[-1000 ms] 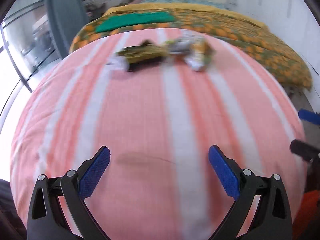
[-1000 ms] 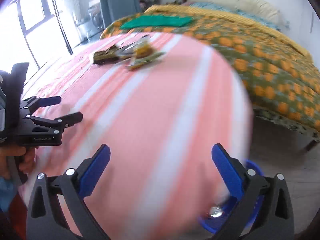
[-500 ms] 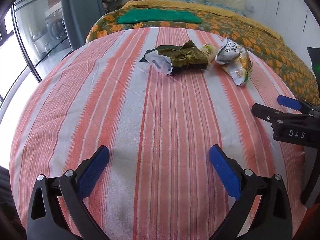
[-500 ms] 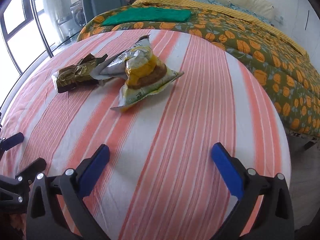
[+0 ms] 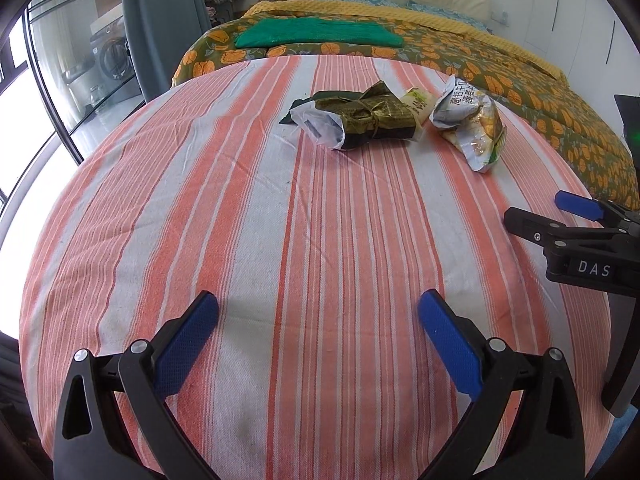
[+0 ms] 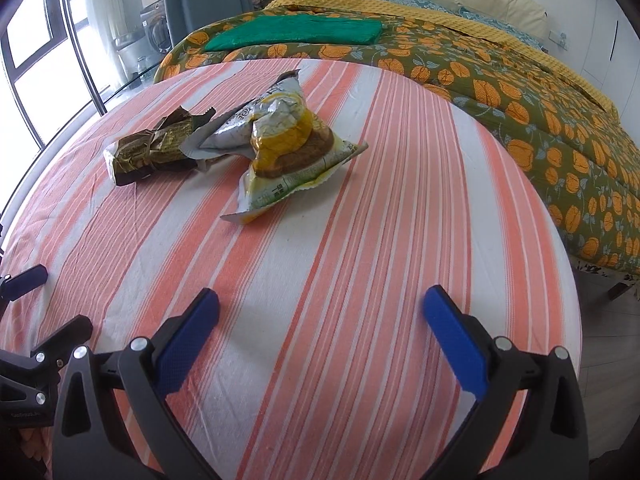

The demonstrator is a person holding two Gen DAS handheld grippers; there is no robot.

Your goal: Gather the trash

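Trash located at far centre of striped tablecloth (image 5: 320,220): dark green-gold wrapper (image 5: 368,120) at left, silver-yellow snack bag (image 6: 288,148) at right, touching or nearly so. Small pale packet (image 5: 418,102) wedged between them in left wrist view.

Left gripper (image 5: 318,322): spread wide, empty, near edge of cloth, well apart from trash. Right gripper (image 6: 320,320): likewise spread wide, empty, near edge.

Handling, judged from appearance:
- Both wrappers thin film, crumpled, probably very light and easily crushed.
- Surfaces glossy, likely slippery; firm pinch advised.
- Snack bag puffed, with contents or print showing through; cannot tell which.
- Best hold: raised fold or crimped seam, not flat panel lying on cloth.
- Soft cloth beneath may snag if fingers dig low.

Writing:
- "DAS" legible on body of right gripper in left wrist view.
- Chinese characters on snack bag, not reliably readable.
- Dark wrapper: no legible print.
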